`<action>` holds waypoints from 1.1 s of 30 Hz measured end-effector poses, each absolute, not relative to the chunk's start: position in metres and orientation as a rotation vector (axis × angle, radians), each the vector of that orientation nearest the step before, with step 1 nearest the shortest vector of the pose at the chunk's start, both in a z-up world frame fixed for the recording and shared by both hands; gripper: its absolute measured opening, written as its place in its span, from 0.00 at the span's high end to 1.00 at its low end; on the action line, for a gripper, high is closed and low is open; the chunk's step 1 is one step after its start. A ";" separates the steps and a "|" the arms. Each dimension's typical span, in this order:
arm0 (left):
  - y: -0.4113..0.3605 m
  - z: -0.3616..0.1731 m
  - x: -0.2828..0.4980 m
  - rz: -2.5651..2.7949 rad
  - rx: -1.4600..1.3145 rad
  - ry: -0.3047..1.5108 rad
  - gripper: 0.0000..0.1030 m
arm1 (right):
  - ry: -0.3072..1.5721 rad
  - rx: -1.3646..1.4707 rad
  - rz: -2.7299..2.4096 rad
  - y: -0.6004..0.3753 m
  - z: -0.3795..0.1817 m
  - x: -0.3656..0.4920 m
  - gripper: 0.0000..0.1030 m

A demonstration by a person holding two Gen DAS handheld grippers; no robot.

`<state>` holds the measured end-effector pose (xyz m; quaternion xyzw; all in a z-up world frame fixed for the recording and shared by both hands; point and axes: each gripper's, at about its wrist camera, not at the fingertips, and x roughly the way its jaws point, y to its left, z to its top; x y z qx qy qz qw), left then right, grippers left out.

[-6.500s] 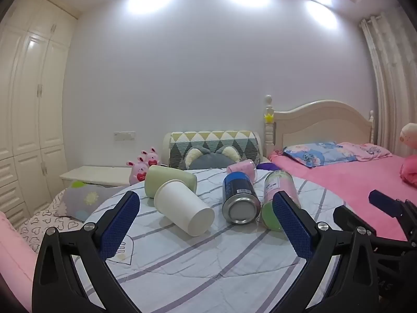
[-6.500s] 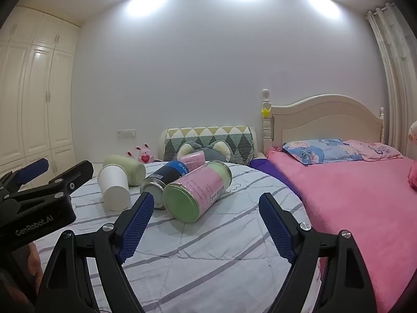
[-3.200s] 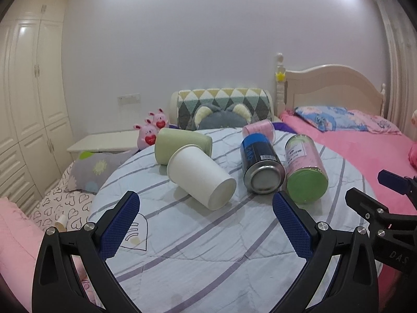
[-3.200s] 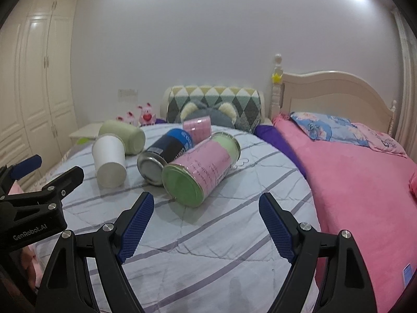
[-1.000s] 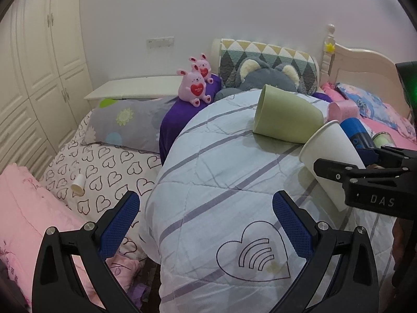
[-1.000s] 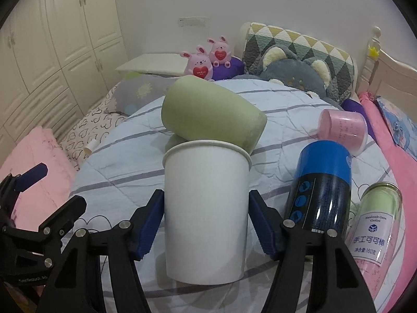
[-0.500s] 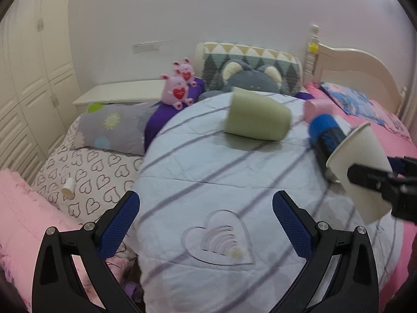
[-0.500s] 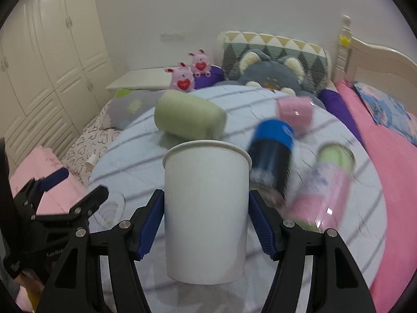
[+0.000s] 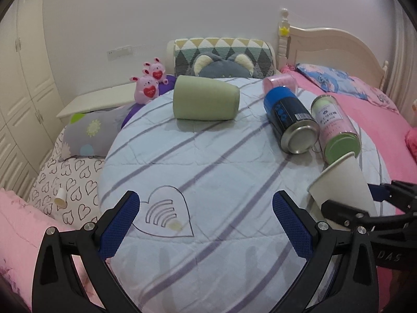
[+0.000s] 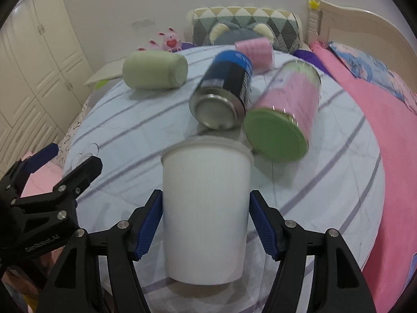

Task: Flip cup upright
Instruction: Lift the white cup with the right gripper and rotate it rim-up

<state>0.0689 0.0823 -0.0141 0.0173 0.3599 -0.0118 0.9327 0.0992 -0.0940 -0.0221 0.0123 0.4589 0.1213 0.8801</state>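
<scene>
The right gripper is clamped on the white cup, its blue pads pressed against the cup's two sides about halfway down the wall. The cup's rim points away from the camera and its base toward it. In the left wrist view the cup is tilted, rim up and to the left, above the table's right edge, with the right gripper closed around its lower part. Whether the cup's base touches the striped cloth cannot be told.

The left gripper stands wide open and holds nothing; it hovers over the near edge of the table, above a heart emblem printed on the cloth.

Toward the far edge a green cup lies on its side. Near the right edge a blue can and a pink can lie side by side, bases toward the camera, touching or nearly so. A small pink cup lies just behind the blue can at the far edge. In the right wrist view the white cup's rim sits just in front of the two cans.
</scene>
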 end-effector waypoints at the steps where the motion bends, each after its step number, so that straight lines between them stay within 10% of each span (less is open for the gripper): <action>1: 0.082 -0.014 0.068 -0.018 0.033 0.739 0.00 | 0.962 0.032 0.253 -0.094 -0.024 0.097 0.29; 33: -0.047 0.000 0.082 0.066 -0.117 0.842 0.00 | 0.839 0.082 0.296 -0.236 0.000 0.121 0.22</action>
